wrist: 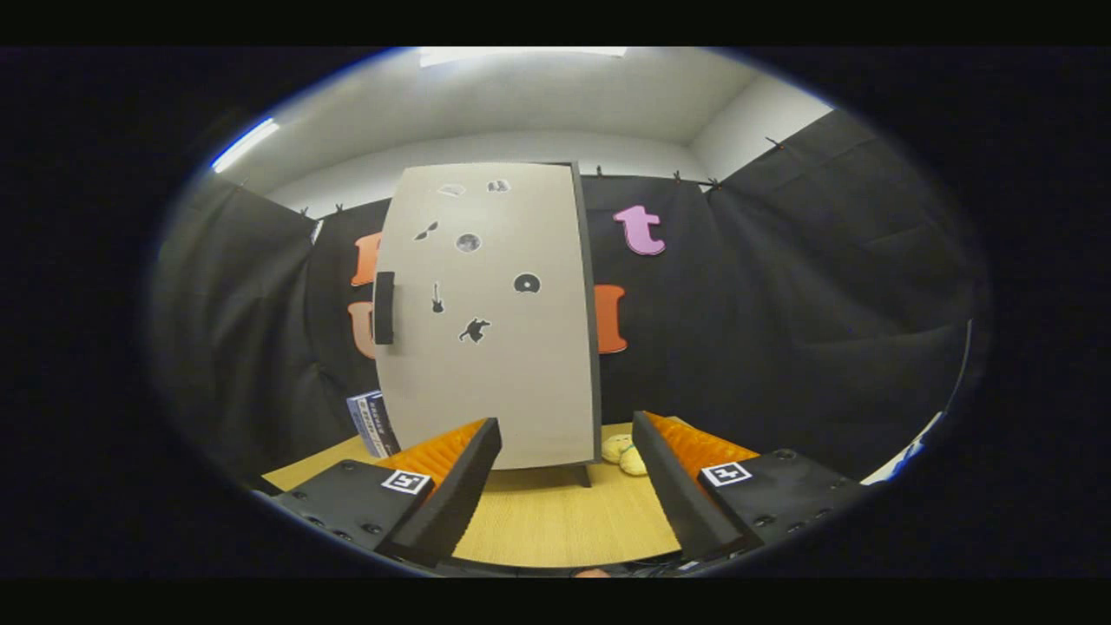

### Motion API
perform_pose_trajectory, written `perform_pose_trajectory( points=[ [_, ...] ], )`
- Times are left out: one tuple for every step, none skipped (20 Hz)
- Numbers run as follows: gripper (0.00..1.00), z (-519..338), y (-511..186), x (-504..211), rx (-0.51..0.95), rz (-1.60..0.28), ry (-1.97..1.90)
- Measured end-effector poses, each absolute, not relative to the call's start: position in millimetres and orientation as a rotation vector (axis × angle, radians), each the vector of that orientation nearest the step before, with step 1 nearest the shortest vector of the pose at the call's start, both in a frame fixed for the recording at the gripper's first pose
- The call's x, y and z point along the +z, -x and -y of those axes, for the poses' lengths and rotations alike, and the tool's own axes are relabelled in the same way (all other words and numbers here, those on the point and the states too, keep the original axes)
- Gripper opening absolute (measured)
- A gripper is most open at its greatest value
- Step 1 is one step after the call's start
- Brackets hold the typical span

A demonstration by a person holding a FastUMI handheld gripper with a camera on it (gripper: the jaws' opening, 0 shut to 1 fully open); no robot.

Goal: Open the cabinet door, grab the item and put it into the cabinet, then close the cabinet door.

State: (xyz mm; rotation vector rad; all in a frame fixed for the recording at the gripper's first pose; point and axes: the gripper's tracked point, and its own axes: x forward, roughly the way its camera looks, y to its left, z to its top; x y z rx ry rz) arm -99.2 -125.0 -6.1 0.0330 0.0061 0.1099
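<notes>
In front of the cabinet (490, 321), whose door (512, 382) lies closed with its dark handle (384, 307) at the left edge, the gripper (566, 473) hovers over the wooden bench (555, 521) with its jaws spread wide and holding nothing. The item, a small yellow plush toy (625, 453), lies on the bench just right of the cabinet's foot, outside it, so the door must be opened by the handle before the toy goes in. A box (373, 424) leans left of the cabinet; black cloth walls the booth under a white ceiling
</notes>
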Motion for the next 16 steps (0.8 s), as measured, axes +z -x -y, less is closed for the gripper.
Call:
perform_pose_trajectory(
  points=[
    [0.98,128,102,-7,0.107,-0.011,-0.031],
    [0.98,132,106,-7,0.102,-0.01,-0.032],
    [0.98,136,110,-7,0.096,-0.007,-0.034],
    [0.98,139,114,-7,0.094,-0.003,-0.037],
    [0.98,142,118,-7,0.092,-0.001,-0.039],
    [0.98,144,121,-7,0.091,-0.001,-0.041],
    [0.98,145,123,-7,0.091,0.0,-0.043],
    [0.98,147,126,-7,0.094,0.0,-0.044],
    [0.98,147,128,-7,0.096,0.001,-0.046],
    [0.98,148,132,-6,0.098,0.002,-0.047],
    [0.98,149,133,-6,0.1,0.003,-0.047],
    [0.98,149,133,-7,0.101,0.003,-0.048],
    [0.98,150,134,-8,0.1,0.001,-0.049],
    [0.98,150,135,-8,0.101,-0.001,-0.052],
    [0.98,151,136,-8,0.102,0.0,-0.054],
    [0.98,153,137,-8,0.101,0.0,-0.054]
  ],
)
